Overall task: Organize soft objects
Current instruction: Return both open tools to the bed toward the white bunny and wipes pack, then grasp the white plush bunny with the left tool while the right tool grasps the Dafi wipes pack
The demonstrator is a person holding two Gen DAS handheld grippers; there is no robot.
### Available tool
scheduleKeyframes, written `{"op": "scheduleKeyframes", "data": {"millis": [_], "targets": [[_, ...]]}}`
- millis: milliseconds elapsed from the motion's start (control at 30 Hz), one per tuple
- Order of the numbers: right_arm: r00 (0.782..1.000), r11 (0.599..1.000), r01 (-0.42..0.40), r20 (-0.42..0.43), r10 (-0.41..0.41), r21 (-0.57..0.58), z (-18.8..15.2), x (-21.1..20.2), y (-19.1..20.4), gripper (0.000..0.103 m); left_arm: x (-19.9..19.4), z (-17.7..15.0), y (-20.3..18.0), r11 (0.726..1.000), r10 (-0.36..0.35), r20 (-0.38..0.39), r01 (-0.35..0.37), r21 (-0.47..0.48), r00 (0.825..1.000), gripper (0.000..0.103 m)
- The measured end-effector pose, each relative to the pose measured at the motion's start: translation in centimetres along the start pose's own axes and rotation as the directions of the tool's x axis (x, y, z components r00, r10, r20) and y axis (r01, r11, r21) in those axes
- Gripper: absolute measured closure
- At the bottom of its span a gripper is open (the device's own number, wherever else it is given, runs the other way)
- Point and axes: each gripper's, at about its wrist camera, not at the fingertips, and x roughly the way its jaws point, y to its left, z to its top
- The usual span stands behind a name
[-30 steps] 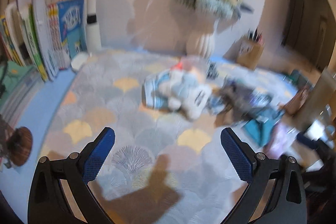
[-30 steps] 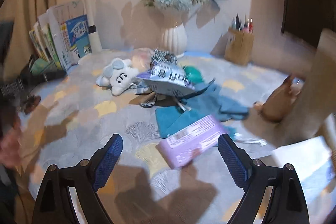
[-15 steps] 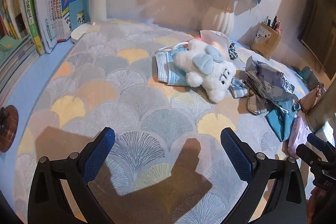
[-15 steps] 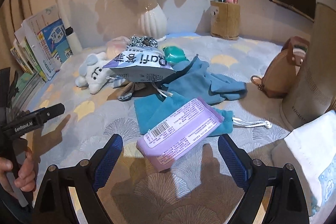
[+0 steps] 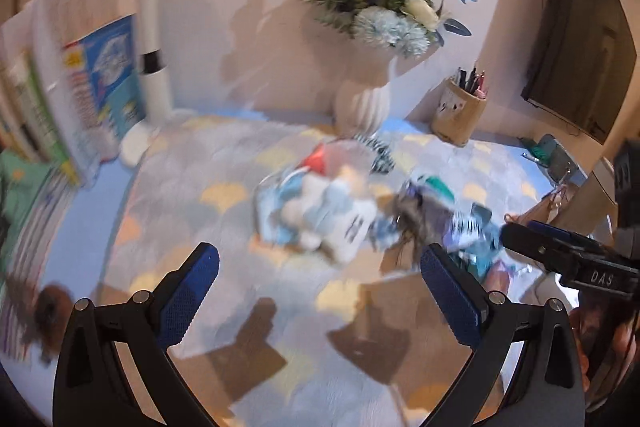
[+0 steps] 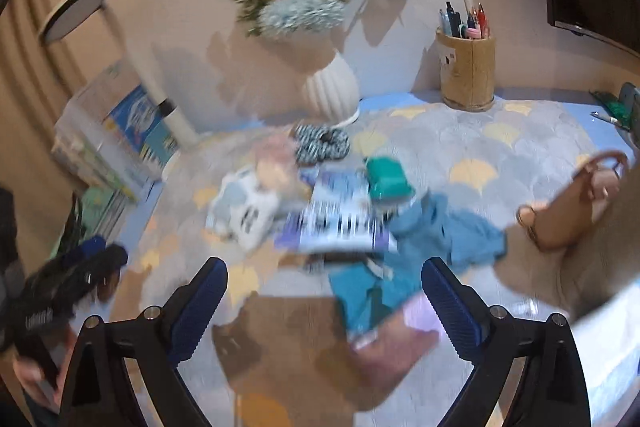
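Note:
A pile of soft things lies mid-table on the fan-patterned mat [image 5: 192, 211], blurred in both views. It holds a white plush toy [image 5: 340, 223] [image 6: 248, 215], a blue face mask [image 5: 272, 211], a white-and-purple snack bag [image 6: 340, 223], a teal cloth [image 6: 440, 231], a teal pouch [image 6: 364, 295] and a purple pack [image 6: 404, 331]. My left gripper [image 5: 316, 263] hangs open above the mat, short of the plush toy. The jaws of my right gripper [image 6: 324, 271] are opening, and no pad touches the purple pack lying below them. Each gripper shows at the edge of the other's view.
At the back stand a white vase of blue flowers [image 6: 332, 91] and a pen holder [image 6: 466, 71]. Books [image 5: 100, 79] and a lamp post [image 5: 154, 39] line the left. A striped scrunchie [image 6: 322, 143] lies by the vase, a brown handbag [image 6: 568, 211] at the right.
Both views have risen and tipped up, showing more wall, and are now blurred. The right gripper reaches further into the left wrist view. Nothing was picked up.

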Motion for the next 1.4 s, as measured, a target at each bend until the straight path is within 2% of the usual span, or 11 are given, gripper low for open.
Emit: {"op": "scheduleKeyframes", "data": {"millis": [267, 433, 467, 500, 567, 733, 933, 1067, 1133, 1267, 1400], "targets": [[0.998, 1.000, 0.009, -0.065, -0.008, 0.006, 2.9, 6.3, -0.1, 0.006, 9.1, 1.1, 0.2, 0.998, -0.037, -0.054, 0.034, -0.052, 0.998, 0.003], [0.992, 0.997, 0.058, -0.108, -0.063, -0.049, 2.8, 9.5, -0.2, 0.011, 11.3, 0.7, -1.0, 0.997, 0.075, -0.058, -0.074, 0.024, 0.995, 0.005], [0.990, 0.996, 0.061, -0.124, -0.068, -0.058, 2.8, 10.2, -0.3, 0.015, 11.8, 0.6, -1.2, 0.996, 0.080, -0.066, -0.077, 0.037, 0.995, 0.009], [0.989, 0.996, 0.059, -0.134, -0.067, -0.064, 2.7, 10.6, -0.3, 0.028, 12.3, 0.5, -1.4, 0.997, 0.070, -0.079, -0.066, 0.046, 0.994, 0.014], [0.987, 0.995, 0.064, -0.140, -0.074, -0.077, 2.5, 11.2, -0.5, 0.031, 12.9, 0.5, -1.3, 0.996, 0.078, -0.096, -0.073, 0.055, 0.992, 0.029], [0.993, 0.993, 0.079, -0.082, -0.087, -0.093, 2.2, 10.1, -0.4, 0.038, 10.6, 0.8, -0.9, 0.996, 0.051, -0.026, -0.049, 0.072, 0.998, 0.058], [0.999, 0.995, 0.044, 0.014, -0.043, -0.085, 2.5, 6.5, 1.0, 0.039, 5.1, 0.7, -0.2, 0.994, -0.010, 0.048, 0.004, 0.111, 0.999, 0.058], [0.998, 0.994, 0.035, 0.053, -0.030, -0.104, 1.6, 2.9, 2.7, 0.039, 0.7, -0.7, 0.7, 0.976, -0.155, 0.029, 0.149, 0.161, 0.987, 0.058], [0.998, 0.993, 0.037, 0.048, -0.032, -0.111, 0.2, 1.3, 3.5, 0.039, -1.0, -2.3, 0.3, 0.953, -0.191, -0.003, 0.186, 0.241, 0.982, 0.057], [0.999, 0.995, 0.034, -0.020, -0.036, -0.094, -3.3, 0.4, 3.9, 0.039, -1.8, -6.2, -0.8, 0.907, -0.171, -0.069, 0.184, 0.379, 0.983, 0.052], [0.994, 1.000, -0.016, -0.107, 0.015, -0.002, -6.5, 1.8, 3.0, 0.039, 0.4, -8.8, -1.9, 0.894, -0.127, -0.136, 0.173, 0.413, 0.983, 0.050]]}}
